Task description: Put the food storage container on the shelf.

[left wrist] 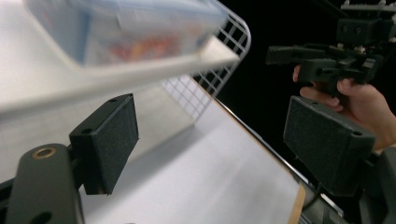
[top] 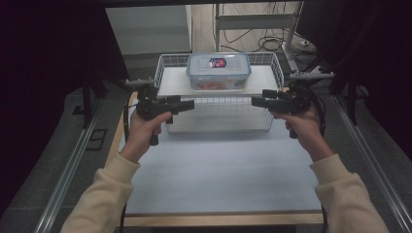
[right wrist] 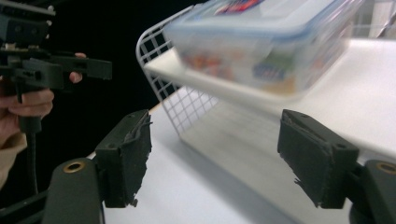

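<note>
From the high view the lidded food box (top: 218, 71) sits on a white board inside the wire basket (top: 167, 65) at the bench's (top: 218, 170) far end, flanked by the left hand-held gripper (top: 187, 104) and right hand-held gripper (top: 257, 102), apparently for a two-sided grasp, while the left gripper view and the right gripper view each show jaws wide and empty.

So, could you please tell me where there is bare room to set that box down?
The white table top between the wire basket and the near edge is bare. The basket's white board is crowded mid-way by the lidded box, leaving strips either side.
</note>
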The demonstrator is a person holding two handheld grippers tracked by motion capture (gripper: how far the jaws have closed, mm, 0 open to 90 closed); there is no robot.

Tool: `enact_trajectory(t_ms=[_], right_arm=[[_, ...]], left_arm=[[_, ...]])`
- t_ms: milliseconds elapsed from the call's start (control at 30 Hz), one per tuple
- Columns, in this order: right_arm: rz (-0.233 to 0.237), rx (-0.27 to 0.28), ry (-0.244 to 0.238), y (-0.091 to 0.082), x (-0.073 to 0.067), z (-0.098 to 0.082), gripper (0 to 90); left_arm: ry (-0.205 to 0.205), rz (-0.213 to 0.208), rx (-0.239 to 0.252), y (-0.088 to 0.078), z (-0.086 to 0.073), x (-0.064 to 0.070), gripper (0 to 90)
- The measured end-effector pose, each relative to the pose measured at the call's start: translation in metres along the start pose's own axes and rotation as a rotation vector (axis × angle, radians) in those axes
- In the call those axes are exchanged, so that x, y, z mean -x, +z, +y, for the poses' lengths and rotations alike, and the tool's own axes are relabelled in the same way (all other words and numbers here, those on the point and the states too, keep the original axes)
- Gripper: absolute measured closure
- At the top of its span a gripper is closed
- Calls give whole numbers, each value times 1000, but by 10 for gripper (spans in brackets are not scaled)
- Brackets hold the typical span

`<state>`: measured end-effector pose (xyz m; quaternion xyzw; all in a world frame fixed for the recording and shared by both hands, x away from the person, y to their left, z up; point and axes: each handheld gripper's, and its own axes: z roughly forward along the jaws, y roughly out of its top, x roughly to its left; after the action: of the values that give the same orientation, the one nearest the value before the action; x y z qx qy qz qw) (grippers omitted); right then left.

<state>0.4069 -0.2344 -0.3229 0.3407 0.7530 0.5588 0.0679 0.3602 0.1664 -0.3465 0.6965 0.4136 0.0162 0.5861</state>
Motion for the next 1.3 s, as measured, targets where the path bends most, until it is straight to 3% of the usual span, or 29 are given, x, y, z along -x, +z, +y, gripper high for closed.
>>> enact_trajectory(t_ms=[167, 333, 567, 733, 933, 1300], right_arm=[[27, 9, -38, -8, -13, -36, 243], [25, -12, -52, -14, -16, -75, 230], [5, -54, -14, -13, -9, -126, 225], [15, -109, 5, -4, -7, -162, 226], [-3, -177, 31, 5, -1, -191, 225], [-48, -192, -11, 5, -3, -199, 224]], left_arm=[[-21, -48, -24, -5, -42, 0, 174], [-17, -28, -59, -5, -81, -1, 176], [-28, -19, -160, 5, -129, -5, 176], [-39, 6, -206, 11, -151, -10, 187], [-39, 47, -266, 21, -173, -17, 186], [-52, 55, -278, 24, -179, -21, 185]])
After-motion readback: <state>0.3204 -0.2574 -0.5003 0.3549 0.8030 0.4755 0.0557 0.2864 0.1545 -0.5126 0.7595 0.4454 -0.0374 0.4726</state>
